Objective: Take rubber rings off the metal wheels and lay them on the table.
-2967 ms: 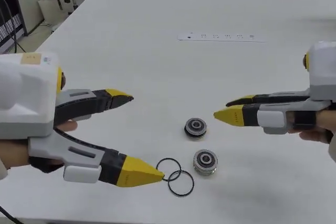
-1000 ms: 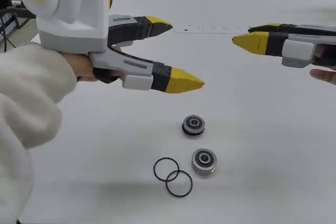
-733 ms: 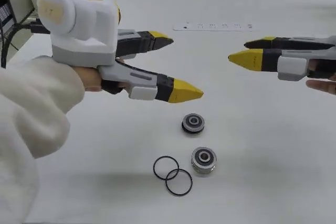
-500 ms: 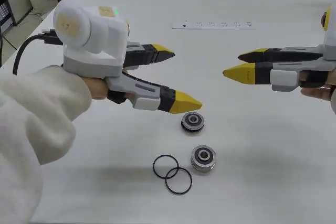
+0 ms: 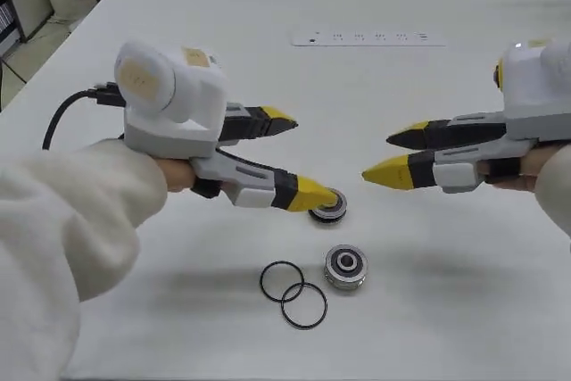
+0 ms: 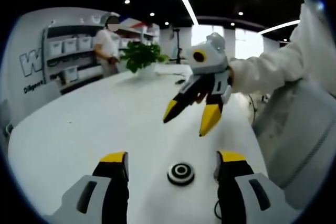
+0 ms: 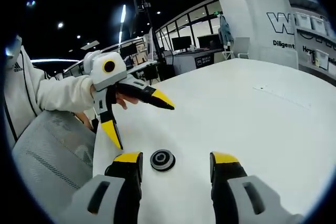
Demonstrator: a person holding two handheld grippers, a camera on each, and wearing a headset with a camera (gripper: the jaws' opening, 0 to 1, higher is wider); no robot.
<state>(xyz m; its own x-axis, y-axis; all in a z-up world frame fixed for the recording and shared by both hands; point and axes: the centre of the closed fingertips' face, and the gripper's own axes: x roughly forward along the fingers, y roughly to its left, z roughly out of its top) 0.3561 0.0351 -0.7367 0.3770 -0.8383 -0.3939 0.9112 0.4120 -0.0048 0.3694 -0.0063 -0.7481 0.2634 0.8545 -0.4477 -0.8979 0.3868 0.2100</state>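
Observation:
Two metal wheels lie on the white table. The far wheel wears a black rubber ring; the near wheel shows bare metal. Two loose black rings lie overlapping to its left. My left gripper is open, its lower jaw tip right beside the far wheel. In the left gripper view that wheel sits between the open jaws of my left gripper. My right gripper hovers open to the right. In the right gripper view, my right gripper has the wheel between its jaws.
A white power strip lies farther back on the table. A black cable trails from the left gripper. A person and a potted plant stand beyond the table's far end. A grey chair stands at the table edge.
My left gripper has come down and toward the far wheel, its lower jaw now beside it. My right gripper has dropped lower and moved in from the right. Both stay open.

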